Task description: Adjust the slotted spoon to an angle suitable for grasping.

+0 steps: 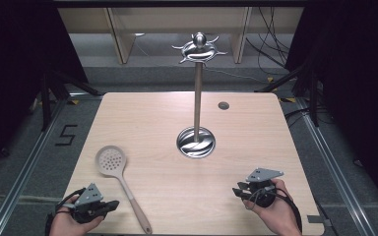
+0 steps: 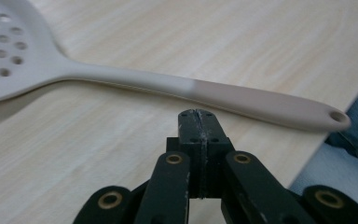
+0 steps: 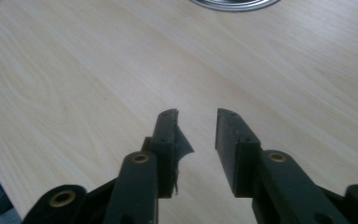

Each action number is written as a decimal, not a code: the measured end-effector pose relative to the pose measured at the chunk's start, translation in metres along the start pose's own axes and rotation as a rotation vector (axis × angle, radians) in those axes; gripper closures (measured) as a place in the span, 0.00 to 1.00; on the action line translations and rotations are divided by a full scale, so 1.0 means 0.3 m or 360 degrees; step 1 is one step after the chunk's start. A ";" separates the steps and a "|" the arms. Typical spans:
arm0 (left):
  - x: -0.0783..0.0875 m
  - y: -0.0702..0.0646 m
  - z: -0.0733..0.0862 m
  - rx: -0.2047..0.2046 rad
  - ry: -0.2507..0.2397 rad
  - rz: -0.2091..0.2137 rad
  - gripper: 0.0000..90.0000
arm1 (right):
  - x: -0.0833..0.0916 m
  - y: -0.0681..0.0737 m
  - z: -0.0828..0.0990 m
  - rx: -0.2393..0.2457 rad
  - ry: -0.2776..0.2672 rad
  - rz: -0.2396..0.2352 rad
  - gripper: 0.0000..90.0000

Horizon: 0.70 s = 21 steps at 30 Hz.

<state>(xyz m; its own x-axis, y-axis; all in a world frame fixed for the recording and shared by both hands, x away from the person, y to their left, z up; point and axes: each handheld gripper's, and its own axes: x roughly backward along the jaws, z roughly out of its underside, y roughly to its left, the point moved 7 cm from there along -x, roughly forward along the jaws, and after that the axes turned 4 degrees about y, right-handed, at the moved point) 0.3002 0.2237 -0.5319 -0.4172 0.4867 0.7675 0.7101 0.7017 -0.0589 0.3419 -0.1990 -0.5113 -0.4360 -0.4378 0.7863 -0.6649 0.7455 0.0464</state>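
My left claw point(image 1: 112, 205) sits at the near left corner of the table point(image 1: 256, 123), its jaws clenched flat together on nothing, and the slotted spoon point(image 1: 120, 179) lies just beside it, toward the middle of the table, without touching. The spoon's perforated head points toward the far edge on the left side, and its handle runs back at a slant to the near edge, ending close to the lip of the table. From my left claw's camera, the handle point(image 2: 242, 98) crosses right in front of my closed tips point(image 2: 198, 122), with the hanging hole at its end close to the table's edge and the perforated head point(image 2: 9, 51) off to the left; this close view also shows the handle turning from pale grey to a warmer beige partway along, which the high view is too distant to show. My right claw point(image 1: 240, 189) rests near the near right corner, well apart from the spoon, jaws released with a clear gap and bare wood between them point(image 3: 204, 135). The high view takes in the tall metal rack point(image 1: 197, 93) standing in the middle of the table, hooks on top carrying nothing, while my right claw's camera catches only the rim of its dished base point(image 3: 235, 3) at the top.
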 end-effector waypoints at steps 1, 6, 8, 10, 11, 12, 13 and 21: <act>-0.002 -0.013 -0.001 -0.0028 0.0013 0.0017 0.99 | 0.000 0.000 0.000 0.0000 0.0000 0.0000 0.80; -0.027 -0.066 -0.002 -0.0103 0.0108 0.0110 0.99 | 0.010 -0.025 0.004 -0.0062 -0.0007 0.0027 0.86; -0.039 -0.091 0.003 -0.0122 0.0175 0.0160 0.99 | 0.010 -0.034 0.007 -0.0074 -0.0014 0.0042 0.87; -0.052 -0.112 0.005 -0.0185 0.0222 0.0187 0.99 | 0.014 -0.033 0.008 -0.0107 0.0000 0.0036 0.87; -0.059 -0.123 0.005 -0.0206 0.0227 0.0192 0.99 | 0.011 -0.039 0.005 -0.0067 -0.0020 0.0049 0.87; -0.064 -0.138 0.003 -0.0215 0.0233 0.0210 0.99 | 0.016 -0.035 0.005 -0.0103 -0.0002 0.0053 0.87; -0.067 -0.149 0.002 -0.0225 0.0250 0.0220 0.99 | 0.016 -0.034 0.002 -0.0106 -0.0003 0.0058 0.88; -0.089 -0.187 0.009 -0.0382 0.0393 0.0227 0.99 | 0.015 -0.027 -0.013 -0.0051 -0.0021 0.0104 0.92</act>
<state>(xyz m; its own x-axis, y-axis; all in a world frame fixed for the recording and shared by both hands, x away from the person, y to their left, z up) 0.2700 0.1727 -0.5508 -0.1755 0.4100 0.8951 0.8763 0.4794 -0.0477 0.3476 -0.2051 -0.5058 -0.4859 -0.3939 0.7803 -0.6151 0.7883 0.0149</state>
